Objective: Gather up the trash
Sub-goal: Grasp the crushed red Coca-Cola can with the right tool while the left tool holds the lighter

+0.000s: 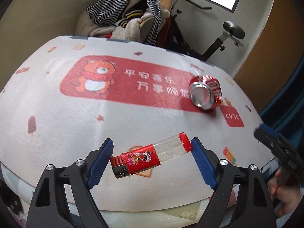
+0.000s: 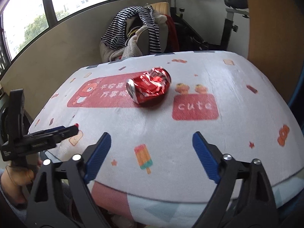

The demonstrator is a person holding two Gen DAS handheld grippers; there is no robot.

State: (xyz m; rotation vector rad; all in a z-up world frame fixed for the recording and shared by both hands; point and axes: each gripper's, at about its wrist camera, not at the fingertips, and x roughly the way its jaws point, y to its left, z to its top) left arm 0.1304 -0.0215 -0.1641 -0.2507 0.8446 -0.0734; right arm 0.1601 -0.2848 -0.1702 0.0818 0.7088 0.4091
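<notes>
Left wrist view: the left hand-held gripper [image 1: 152, 159] stands released, its blue pads flanking but not pressing a clear tube with a red label and cap [image 1: 150, 156] lying on the printed tabletop [image 1: 57, 117]. A crushed red can [image 1: 206, 94] lies farther off.

Right wrist view: the right hand-held gripper [image 2: 152, 155] is released and empty over the tabletop [image 2: 237, 133]; the can [image 2: 150, 89] lies well ahead.

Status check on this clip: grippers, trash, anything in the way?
Left gripper open, lighter between its fingers, not pinched. Right gripper open, empty, facing crushed can. Both pieces still on tablecloth. Nothing in the way.
</notes>
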